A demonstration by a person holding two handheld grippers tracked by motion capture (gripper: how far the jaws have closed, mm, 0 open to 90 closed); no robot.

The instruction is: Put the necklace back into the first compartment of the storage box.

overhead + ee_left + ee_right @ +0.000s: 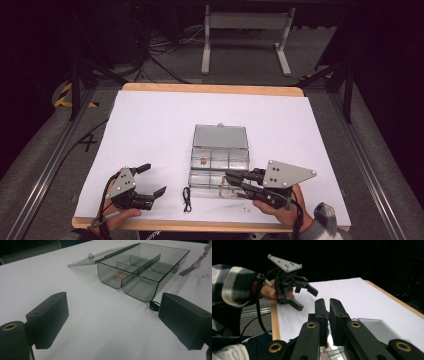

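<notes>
Necklace (200, 261), a pale beaded strand, hangs from the right gripper (231, 179), whose jaws are pressed almost together on it; in the high view the strand dangles over the near right corner of the clear box (219, 165), and in the left gripper view it hangs at the upper right, beyond the box's corner. Near the table's front edge a small black cord (186, 199) lies between the two grippers, and a tiny pale item (244, 206) lies just below the right gripper. To the left, the left gripper (155, 181) rests low with its jaws spread wide and nothing between them. Farther off, the box stands open, lid (220, 136) laid back flat, with a small orange piece (203, 160) in one far compartment.
</notes>
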